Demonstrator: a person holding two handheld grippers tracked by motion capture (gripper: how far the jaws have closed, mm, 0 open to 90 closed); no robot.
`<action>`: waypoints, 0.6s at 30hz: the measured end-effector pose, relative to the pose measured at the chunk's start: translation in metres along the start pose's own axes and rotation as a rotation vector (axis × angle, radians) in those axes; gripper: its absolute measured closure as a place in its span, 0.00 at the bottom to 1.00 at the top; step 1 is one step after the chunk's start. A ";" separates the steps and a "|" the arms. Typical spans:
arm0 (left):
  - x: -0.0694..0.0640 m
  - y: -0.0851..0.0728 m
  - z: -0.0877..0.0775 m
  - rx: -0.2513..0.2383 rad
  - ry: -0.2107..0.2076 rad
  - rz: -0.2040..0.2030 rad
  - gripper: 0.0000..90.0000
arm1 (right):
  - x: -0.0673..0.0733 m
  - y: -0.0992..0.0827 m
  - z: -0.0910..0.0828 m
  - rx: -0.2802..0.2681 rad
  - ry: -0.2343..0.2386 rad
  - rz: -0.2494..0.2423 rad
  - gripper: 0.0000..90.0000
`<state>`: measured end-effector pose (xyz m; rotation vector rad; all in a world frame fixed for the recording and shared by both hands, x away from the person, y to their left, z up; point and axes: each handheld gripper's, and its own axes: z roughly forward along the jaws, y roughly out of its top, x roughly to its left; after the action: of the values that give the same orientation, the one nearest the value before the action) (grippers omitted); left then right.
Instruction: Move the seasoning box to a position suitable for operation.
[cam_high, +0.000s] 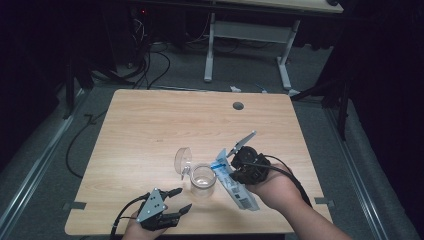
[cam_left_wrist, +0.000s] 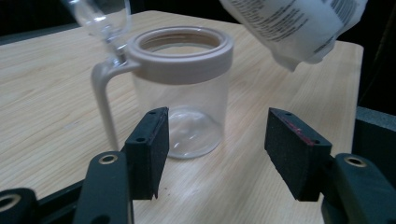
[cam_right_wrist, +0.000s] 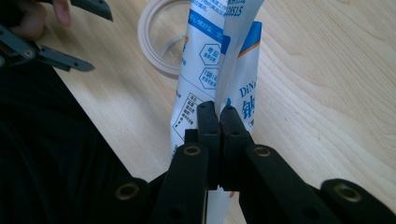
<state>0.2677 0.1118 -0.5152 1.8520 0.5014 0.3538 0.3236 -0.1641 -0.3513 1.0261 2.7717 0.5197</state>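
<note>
Jaws of the left gripper (cam_high: 181, 199) stand spread with nothing between them, low at the left of the high view near the table's (cam_high: 150, 130) near edge. Their black pads (cam_left_wrist: 149, 149) look foam-faced and square-cut, and they point at the jar (cam_high: 203, 181), which stands just ahead of them and apart from them on the wood. That jar is a clear, straight-walled cylinder with a thick beige plastic collar (cam_left_wrist: 180, 53) round its mouth and a thin beige handle (cam_left_wrist: 103, 105) down one side. Its clear domed lid (cam_high: 183, 161) hangs tipped open off the collar's far left side, probably on a hinge, though the joint is hard to make out. Rightward, a white and blue printed pouch (cam_high: 235, 184) slants over the jar, its upper end close above the rim; it is soft, glossy film, creased along a fold. Farthest right, the right gripper (cam_high: 239, 169) has its jaws pressed together on the pouch, pinching that fold flat. The table is pale wood-grain laminate.
</note>
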 end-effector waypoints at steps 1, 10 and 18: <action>0.000 0.000 0.000 0.000 0.000 0.000 0.45 | 0.000 0.000 0.000 0.000 0.000 0.000 1.00; -0.007 0.009 0.008 -0.017 -0.053 -0.021 0.42 | 0.008 0.007 0.003 0.015 0.014 -0.019 1.00; -0.024 0.011 0.034 0.005 -0.099 0.002 0.36 | 0.011 0.011 0.001 0.013 0.010 -0.016 1.00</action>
<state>0.2647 0.0691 -0.5159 1.8652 0.4335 0.2611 0.3226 -0.1491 -0.3480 1.0064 2.7933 0.5064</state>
